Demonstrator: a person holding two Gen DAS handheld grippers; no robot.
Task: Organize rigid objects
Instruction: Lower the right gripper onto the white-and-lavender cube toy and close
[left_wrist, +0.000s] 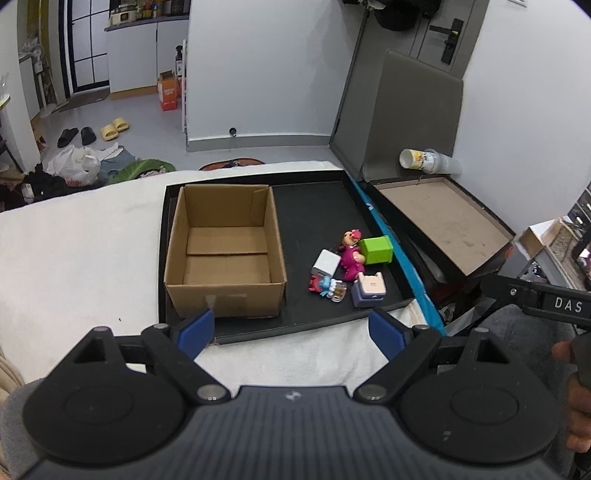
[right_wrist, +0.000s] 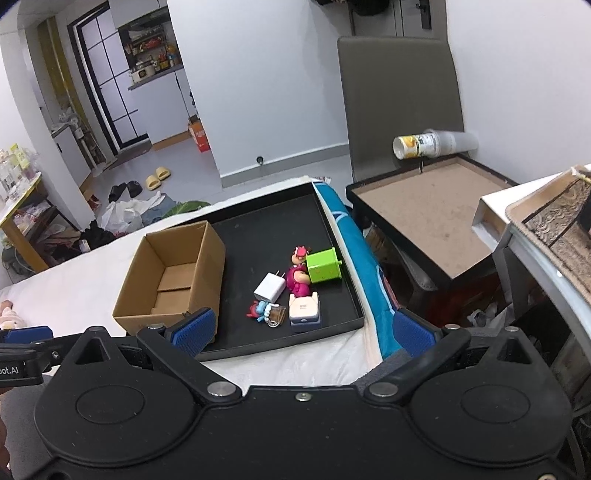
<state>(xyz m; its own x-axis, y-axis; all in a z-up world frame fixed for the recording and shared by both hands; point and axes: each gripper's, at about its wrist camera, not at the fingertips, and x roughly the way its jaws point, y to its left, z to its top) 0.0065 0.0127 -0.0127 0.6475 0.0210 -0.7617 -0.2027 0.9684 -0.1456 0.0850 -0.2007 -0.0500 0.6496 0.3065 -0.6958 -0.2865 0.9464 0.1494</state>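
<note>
An empty open cardboard box (left_wrist: 225, 254) (right_wrist: 173, 277) stands on the left of a black tray (left_wrist: 314, 210) (right_wrist: 266, 225). To its right lie a green cube (left_wrist: 376, 250) (right_wrist: 324, 266), a pink figure (left_wrist: 350, 254) (right_wrist: 298, 275), a white charger (left_wrist: 325, 263) (right_wrist: 270, 288), a small blue and red figure (left_wrist: 322, 285) (right_wrist: 260, 310) with a clear piece, and a purple and pink block (left_wrist: 368, 290) (right_wrist: 304, 312). My left gripper (left_wrist: 291, 334) is open and empty before the tray's near edge. My right gripper (right_wrist: 303, 334) is open and empty, also short of the tray.
The tray lies on a white cloth (left_wrist: 74, 251). A shallow brown-bottomed tray (left_wrist: 443, 218) (right_wrist: 428, 218) stands to the right below a chair back, with a stack of cups (left_wrist: 428, 160) (right_wrist: 432, 144) behind it. A blue strip (right_wrist: 354, 258) runs along the black tray's right side.
</note>
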